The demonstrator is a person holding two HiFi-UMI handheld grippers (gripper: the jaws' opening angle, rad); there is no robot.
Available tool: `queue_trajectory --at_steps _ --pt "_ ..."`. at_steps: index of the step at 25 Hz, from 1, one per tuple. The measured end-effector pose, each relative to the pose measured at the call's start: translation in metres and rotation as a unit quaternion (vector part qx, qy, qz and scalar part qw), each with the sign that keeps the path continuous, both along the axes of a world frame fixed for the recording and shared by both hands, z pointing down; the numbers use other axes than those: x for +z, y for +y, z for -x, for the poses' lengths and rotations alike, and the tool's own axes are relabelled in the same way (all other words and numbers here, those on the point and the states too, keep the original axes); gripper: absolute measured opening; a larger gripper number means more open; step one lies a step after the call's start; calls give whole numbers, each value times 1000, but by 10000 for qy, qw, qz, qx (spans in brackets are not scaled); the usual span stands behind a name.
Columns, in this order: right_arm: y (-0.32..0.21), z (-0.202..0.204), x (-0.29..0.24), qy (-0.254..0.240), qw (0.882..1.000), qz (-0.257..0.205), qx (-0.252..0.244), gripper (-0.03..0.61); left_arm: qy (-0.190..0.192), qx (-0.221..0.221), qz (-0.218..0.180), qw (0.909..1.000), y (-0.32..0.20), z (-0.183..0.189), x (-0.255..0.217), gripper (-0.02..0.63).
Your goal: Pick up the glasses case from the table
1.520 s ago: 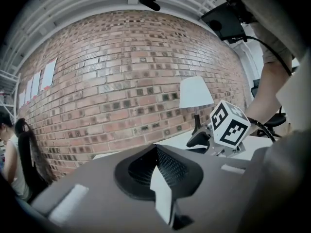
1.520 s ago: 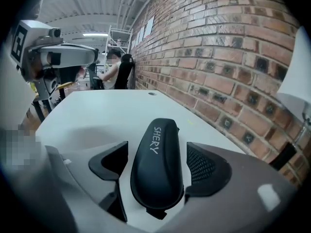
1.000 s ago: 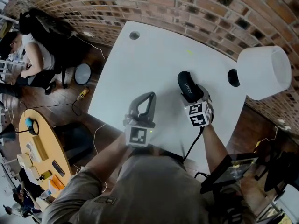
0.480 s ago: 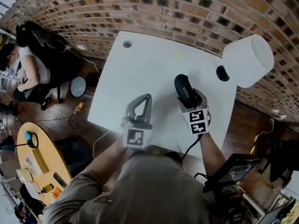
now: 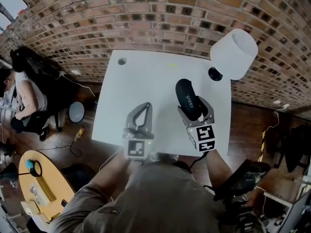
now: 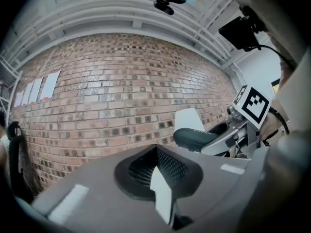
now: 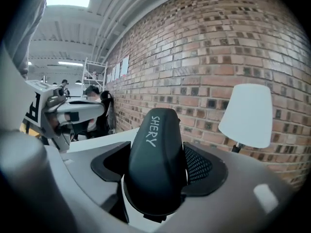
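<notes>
The black glasses case (image 5: 187,98), lettered "SHERY", is held up off the white table (image 5: 146,76) with my right gripper (image 5: 193,109) shut on its near end. In the right gripper view the case (image 7: 155,164) fills the gap between the jaws and points toward the brick wall. My left gripper (image 5: 145,107) hovers over the table's near edge to the left of the case, shut with nothing in it. In the left gripper view its jaws (image 6: 156,152) meet, and the case (image 6: 199,137) shows at the right.
A white lamp shade (image 5: 233,52) stands over its base (image 5: 215,74) at the table's far right corner, close to the case. A brick wall (image 5: 160,18) runs behind the table. A cable hole (image 5: 121,61) marks the far left corner. A seated person (image 5: 24,91) is at the left.
The head view has pulled back, so the table and lamp look smaller and sit nearer the centre. The right gripper stays shut on the case; the left gripper stays shut beside it.
</notes>
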State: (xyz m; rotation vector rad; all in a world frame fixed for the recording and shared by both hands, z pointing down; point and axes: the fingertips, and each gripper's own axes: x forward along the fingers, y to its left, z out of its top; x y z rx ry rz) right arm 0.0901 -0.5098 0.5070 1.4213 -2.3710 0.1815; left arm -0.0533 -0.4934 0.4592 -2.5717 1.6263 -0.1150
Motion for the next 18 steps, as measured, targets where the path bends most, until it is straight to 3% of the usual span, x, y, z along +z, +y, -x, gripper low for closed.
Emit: queue_trajectory --at_steps 8,18 --pt "37 -8 -47 -505 9972 -418 356 353 205 249 -83 9994 18 -6 -17 -2" --pt "93 -37 -73 -939 9931 -583 383 353 397 94 -314 9987 57 -26 -43 -2"
